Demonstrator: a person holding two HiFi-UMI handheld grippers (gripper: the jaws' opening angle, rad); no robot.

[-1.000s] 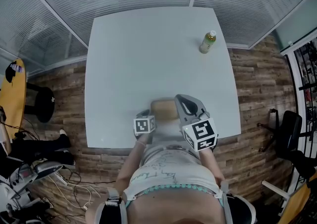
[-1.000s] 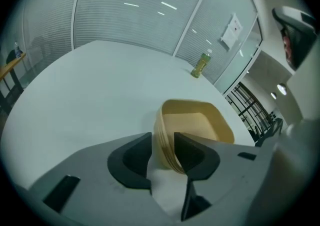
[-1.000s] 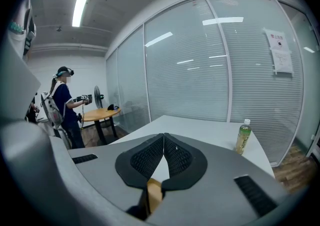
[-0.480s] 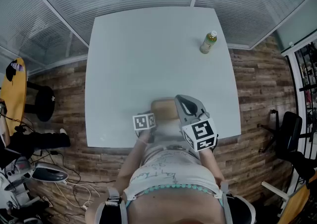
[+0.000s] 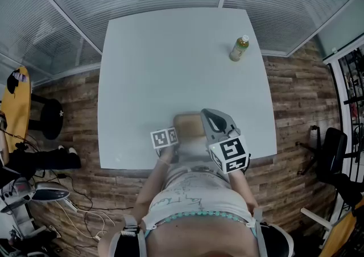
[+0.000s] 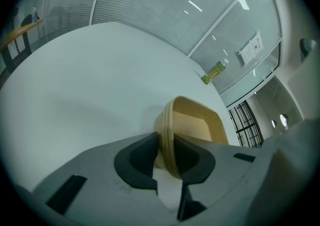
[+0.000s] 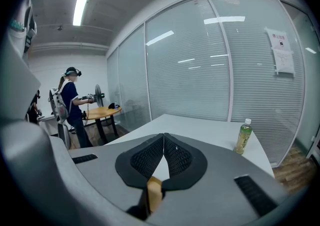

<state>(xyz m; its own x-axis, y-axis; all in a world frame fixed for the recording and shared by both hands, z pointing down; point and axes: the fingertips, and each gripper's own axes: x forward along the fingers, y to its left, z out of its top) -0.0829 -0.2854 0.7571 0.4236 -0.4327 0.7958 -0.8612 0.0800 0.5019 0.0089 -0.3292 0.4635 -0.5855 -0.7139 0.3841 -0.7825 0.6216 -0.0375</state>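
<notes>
A tan bowl sits at the near edge of the white table, in front of the person's body. My left gripper is at its left side, shut on the bowl's wall, which stands between the jaws. My right gripper lies over the bowl's right side. In the right gripper view its pads meet at the tips, and a tan strip shows low in the gap behind them. I cannot tell if that strip is gripped.
A green tea bottle stands at the table's far right. Glass walls with blinds close the far side. A person stands by a round wooden table. A black stool and cables lie on the floor at left.
The left gripper has tilted, so the bowl's wall now stands more edge-on between its jaws. The person in the background has shifted a little. The right gripper has not moved.
</notes>
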